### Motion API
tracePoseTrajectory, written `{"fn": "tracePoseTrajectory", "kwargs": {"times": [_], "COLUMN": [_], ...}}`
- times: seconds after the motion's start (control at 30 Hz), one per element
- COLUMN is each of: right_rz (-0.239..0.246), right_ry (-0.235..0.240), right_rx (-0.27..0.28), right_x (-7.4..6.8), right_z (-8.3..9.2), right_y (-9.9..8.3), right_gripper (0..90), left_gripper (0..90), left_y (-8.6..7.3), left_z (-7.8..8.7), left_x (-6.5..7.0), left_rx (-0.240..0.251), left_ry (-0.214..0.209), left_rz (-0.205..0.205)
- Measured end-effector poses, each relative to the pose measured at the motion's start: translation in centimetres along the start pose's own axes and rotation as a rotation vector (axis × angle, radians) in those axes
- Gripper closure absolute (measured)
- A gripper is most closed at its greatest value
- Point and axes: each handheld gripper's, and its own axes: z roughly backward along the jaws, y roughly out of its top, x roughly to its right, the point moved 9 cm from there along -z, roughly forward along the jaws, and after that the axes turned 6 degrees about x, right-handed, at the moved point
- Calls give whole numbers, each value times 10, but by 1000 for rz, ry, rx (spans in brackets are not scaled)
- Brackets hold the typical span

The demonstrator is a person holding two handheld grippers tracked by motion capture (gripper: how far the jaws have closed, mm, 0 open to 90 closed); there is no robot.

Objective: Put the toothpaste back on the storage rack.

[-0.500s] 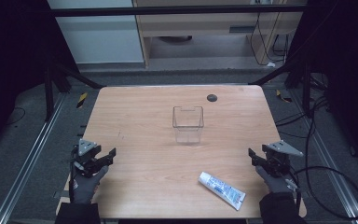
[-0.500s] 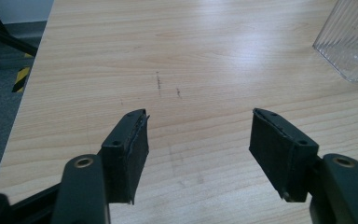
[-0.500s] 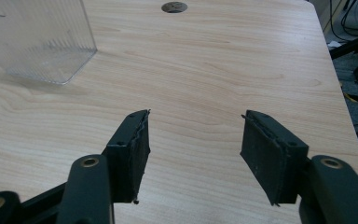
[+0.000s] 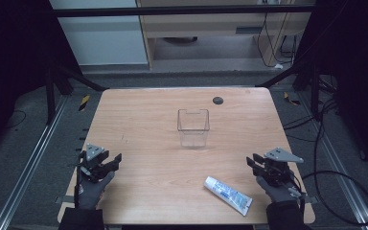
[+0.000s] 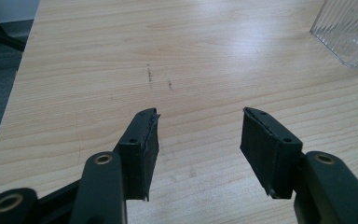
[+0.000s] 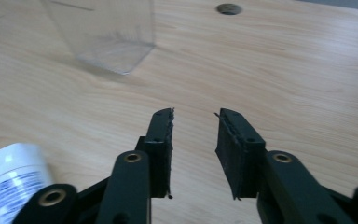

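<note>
High view shows my right gripper (image 4: 255,164) near the desk's (image 4: 143,120) right edge, fingers parted and empty — the toothpaste tube (image 4: 228,195) lies flat just to its left, untouched. My left gripper (image 4: 111,162) hovers released, well apart from the clear container (image 4: 193,128) at mid-desk.

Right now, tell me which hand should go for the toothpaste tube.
Right. The right gripper sits open beside the toothpaste tube near the table's front edge; the left gripper is across the table, farther from it.

The toothpaste tube (image 6: 16,179) and clear container (image 5: 349,30) are cut off by picture edges
</note>
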Motion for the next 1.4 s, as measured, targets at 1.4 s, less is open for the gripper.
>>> {"fn": "tracePoseTrajectory", "kwargs": {"times": [1.4], "right_rz": [97], "right_ry": [383], "right_rx": [-279], "right_x": [-111], "right_z": [4], "right_y": [-47], "right_gripper": [899], "left_gripper": [409], "left_y": [-10], "left_z": [-9], "left_x": [8], "left_rx": [-62], "left_ry": [-2], "left_rz": [-53]}}
